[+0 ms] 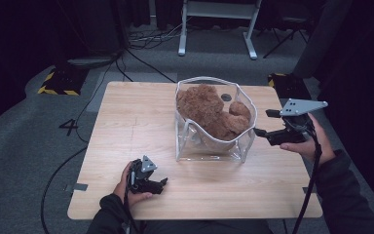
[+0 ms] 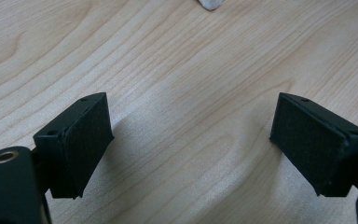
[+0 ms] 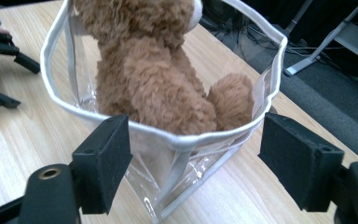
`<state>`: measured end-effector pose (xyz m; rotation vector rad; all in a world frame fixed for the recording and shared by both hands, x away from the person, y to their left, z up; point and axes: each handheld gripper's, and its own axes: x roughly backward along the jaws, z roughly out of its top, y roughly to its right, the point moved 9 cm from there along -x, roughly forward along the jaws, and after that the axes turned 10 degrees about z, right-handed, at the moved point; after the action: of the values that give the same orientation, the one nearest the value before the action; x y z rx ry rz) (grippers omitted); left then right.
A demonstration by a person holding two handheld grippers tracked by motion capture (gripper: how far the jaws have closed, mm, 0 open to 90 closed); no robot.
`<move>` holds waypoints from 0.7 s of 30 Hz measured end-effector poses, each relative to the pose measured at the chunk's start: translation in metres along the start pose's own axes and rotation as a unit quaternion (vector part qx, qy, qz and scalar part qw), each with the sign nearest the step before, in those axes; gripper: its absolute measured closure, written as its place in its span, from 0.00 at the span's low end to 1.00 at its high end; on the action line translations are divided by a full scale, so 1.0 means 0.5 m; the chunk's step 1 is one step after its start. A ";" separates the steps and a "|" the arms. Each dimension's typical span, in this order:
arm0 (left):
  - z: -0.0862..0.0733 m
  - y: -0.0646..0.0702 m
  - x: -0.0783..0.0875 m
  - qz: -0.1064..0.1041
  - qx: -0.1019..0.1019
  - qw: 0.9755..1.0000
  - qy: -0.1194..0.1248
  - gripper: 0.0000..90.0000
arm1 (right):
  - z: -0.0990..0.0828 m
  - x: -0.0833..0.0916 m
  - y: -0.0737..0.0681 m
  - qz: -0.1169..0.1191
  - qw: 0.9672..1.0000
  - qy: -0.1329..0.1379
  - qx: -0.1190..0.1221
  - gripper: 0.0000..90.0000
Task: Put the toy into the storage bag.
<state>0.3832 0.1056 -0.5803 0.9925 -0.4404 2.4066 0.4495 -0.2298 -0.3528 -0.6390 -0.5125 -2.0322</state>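
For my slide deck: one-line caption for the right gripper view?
Open right gripper faces the clear bag holding a brown teddy bear.

Fluffy plush bear (image 1: 209, 109) in glossy clear plastic bag (image 1: 213, 146), matt wood-grain table (image 1: 126, 122).

High view: set above the near edge, looking forward and down over the whole bench (image 1: 126, 122). Left tool view: close above bare wood, aimed downward. Right tool view: close, level with the clear bag (image 3: 177, 140) holding the teddy bear (image 3: 154, 70); bag and bear (image 1: 209, 109) also appear from above.
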 end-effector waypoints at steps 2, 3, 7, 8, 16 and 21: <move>0.000 0.000 0.000 0.000 0.000 1.000 0.000 0.14 | -0.007 0.001 -0.002 -0.003 1.000 -0.002 0.002 0.27; 0.000 0.000 0.000 0.000 0.000 1.000 0.000 0.14 | -0.007 0.001 -0.002 -0.003 1.000 -0.002 0.002 0.27; 0.000 0.000 0.000 -0.001 0.000 1.000 0.000 0.14 | -0.022 0.002 -0.008 -0.001 1.000 -0.007 0.004 0.27; 0.000 0.000 0.000 0.000 0.000 1.000 0.000 0.14 | -0.028 0.001 -0.009 -0.001 1.000 -0.009 0.004 0.27; 0.000 0.000 0.000 0.000 0.000 1.000 0.000 0.14 | -0.067 -0.007 -0.011 -0.011 0.999 -0.030 0.008 0.26; 0.000 0.000 0.000 0.000 0.000 1.000 0.000 0.14 | -0.090 -0.017 -0.013 -0.003 0.999 -0.038 0.002 0.26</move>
<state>0.3832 0.1056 -0.5803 0.9926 -0.4403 2.4066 0.4373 -0.2471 -0.3938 -0.7154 -0.5642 -2.0174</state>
